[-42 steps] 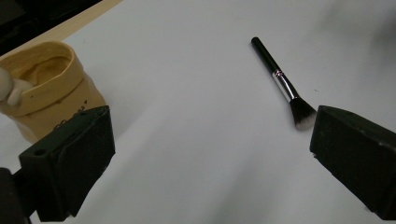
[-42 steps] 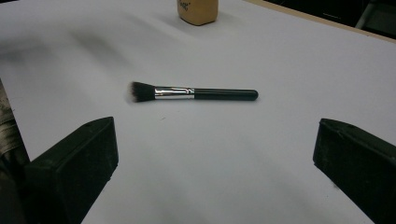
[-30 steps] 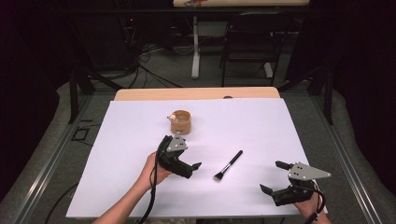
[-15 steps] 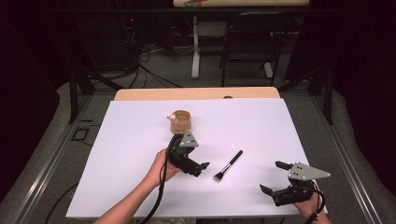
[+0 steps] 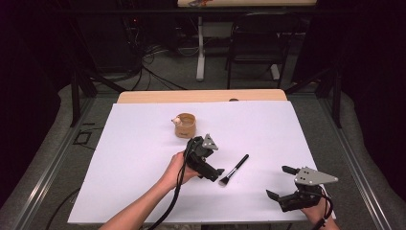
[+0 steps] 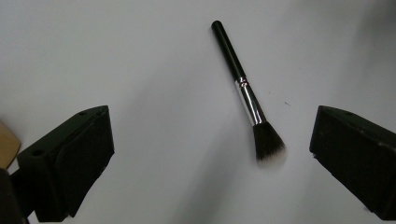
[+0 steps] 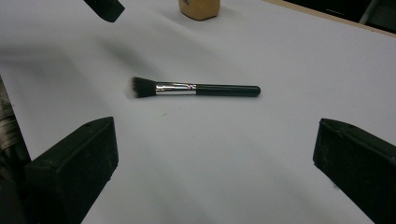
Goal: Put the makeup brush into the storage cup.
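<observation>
I find the left hand-held gripper (image 5: 218,173) hovering just beside the bristle end of the makeup brush (image 5: 234,169), its jaws spread wide and holding nothing. In the left gripper view the brush (image 6: 247,95) lies flat on the white desk (image 5: 143,143) between the two jaws but closer to the right one, its handle pointing away from the camera and its bristles toward it. I judge the wide opening to be deliberate: it leaves room to straddle the thin handle before closing. The brush is off-centre, so I expect a small sideways correction is needed before any descent.

The right hand-held gripper (image 5: 280,184) sits low at the near right corner of the desk, well apart from the brush, jaws likewise spread and empty. In the right gripper view the brush (image 7: 195,88) lies crosswise ahead of it, bristles to that view's left. I read this position as standby, keeping clear of the left hand's working space.

A small tan cup (image 5: 185,125) stands upright farther back on the desk, near the left hand; something pale rests at its rim, too small to identify. It is possibly the brush's destination.

Risk noted: the round handle may roll or skid if one jaw touches first.
</observation>
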Available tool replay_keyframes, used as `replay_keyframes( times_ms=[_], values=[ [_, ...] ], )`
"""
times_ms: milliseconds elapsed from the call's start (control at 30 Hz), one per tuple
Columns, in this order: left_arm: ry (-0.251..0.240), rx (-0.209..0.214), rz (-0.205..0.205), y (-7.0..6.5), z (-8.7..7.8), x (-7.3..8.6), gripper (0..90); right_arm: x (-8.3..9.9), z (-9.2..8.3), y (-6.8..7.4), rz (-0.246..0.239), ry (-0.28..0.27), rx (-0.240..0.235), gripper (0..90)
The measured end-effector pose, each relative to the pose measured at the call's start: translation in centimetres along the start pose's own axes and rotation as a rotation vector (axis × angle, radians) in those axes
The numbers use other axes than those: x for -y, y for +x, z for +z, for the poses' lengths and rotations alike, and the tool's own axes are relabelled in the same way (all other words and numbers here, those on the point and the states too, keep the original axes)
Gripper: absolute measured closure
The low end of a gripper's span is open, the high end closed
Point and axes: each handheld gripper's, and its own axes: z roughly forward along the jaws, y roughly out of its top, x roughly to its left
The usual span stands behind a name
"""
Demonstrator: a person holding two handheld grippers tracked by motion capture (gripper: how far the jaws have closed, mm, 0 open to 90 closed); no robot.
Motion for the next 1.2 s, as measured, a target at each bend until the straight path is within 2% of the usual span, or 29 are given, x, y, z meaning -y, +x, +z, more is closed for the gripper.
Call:
replay_keyframes(
  times_ms=[233,600,700,833,933,1200],
  values=[
    [0.063,0.006,0.012,-0.4,1.3,-1.3,0.8,0.0,0.0,0.0,-0.002,0.005,0.002,0.0],
    [0.152,0.013,0.015,-1.0,3.5,-3.0,22.2,0.0,0.0,0.0,-0.001,0.006,0.002,0.0],
    [0.170,0.018,0.006,-1.0,3.8,-3.2,24.4,0.0,0.0,0.0,-0.002,0.005,0.003,0.0],
    [0.237,0.038,-0.001,-1.2,4.7,-3.5,25.2,0.0,0.0,0.1,-0.004,0.006,0.002,0.0],
    [0.260,0.045,0.001,-1.5,5.2,-3.7,26.4,0.0,0.0,0.1,-0.007,0.008,0.003,0.0],
    [0.282,0.059,0.011,-1.9,6.3,-4.1,32.5,0.0,0.1,0.1,-0.009,0.014,0.003,0.0]
  ],
)
